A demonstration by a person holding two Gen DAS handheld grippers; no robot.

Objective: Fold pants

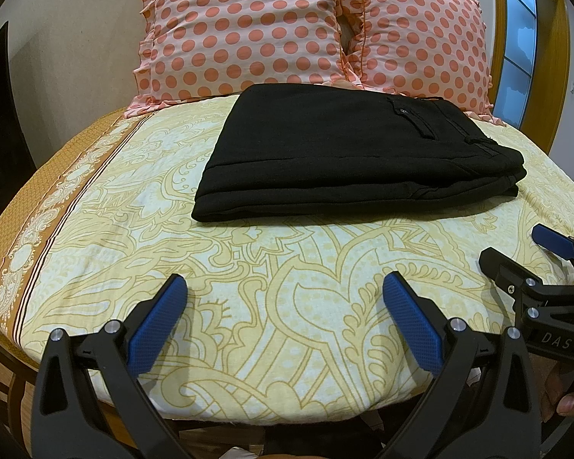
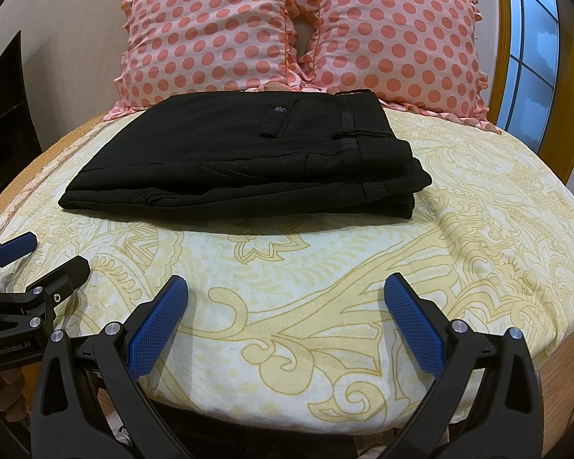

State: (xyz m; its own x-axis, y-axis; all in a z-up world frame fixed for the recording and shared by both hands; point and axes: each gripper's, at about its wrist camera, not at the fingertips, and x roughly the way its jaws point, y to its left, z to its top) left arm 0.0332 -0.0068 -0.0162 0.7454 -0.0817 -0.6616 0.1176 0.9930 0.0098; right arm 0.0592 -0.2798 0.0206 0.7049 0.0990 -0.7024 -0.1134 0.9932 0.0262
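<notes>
Both hand-held grippers (L (image 1: 285, 287), R (image 2: 286, 287)) agape, near pants (image 1: 348, 153).

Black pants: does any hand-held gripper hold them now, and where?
No. The folded black pants lie free; left hand-held gripper and right hand-held gripper are open.

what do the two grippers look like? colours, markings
Both match: black plastic scissor-style frames with silver pivot bolts, and blue cross-hatched pads on the fingers. The left gripper body reads "GenRobot.AI"; the right gripper body reads "DAS". No cables visible.
</notes>
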